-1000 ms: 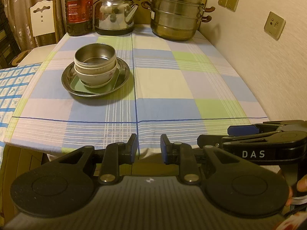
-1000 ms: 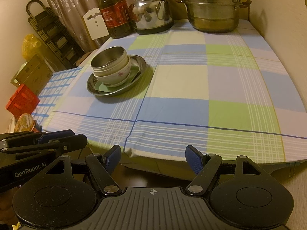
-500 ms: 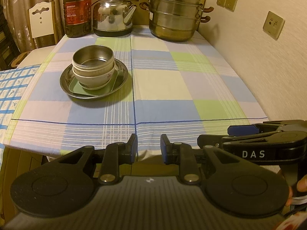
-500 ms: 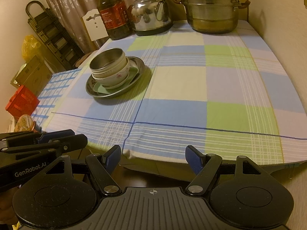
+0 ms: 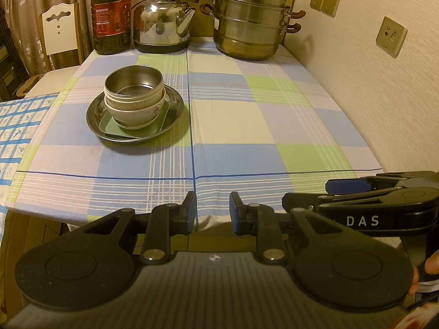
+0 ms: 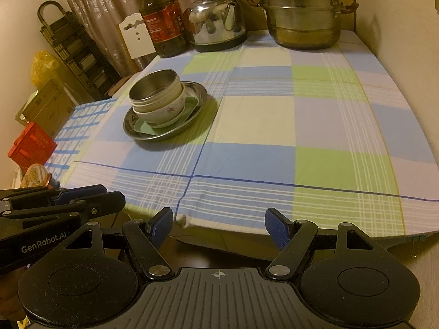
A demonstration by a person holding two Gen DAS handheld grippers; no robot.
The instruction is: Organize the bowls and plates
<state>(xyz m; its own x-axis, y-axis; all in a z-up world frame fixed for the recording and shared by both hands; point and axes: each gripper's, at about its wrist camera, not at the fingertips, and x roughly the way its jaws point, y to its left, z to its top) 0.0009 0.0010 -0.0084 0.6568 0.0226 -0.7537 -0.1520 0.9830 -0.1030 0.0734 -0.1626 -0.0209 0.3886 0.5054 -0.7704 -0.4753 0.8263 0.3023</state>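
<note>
Both tongs hang off the near edge of the surface (image 5: 247, 126), well short of the round metal plate (image 5: 94, 122). The left tongs (image 5: 213, 209) stand slightly parted and empty; the right tongs (image 6: 219, 226) gape wider, touching nothing. On that plate lies a green square plate (image 5: 109, 126), bearing a white bowl (image 5: 137, 112) with a steel bowl (image 5: 134, 82) nested inside.

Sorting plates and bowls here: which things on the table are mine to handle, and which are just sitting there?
For the job:
metal bowl
white flowered bowl
green square plate
round metal plate

Just lying about:
oil bottle
kettle
steamer pot
</note>
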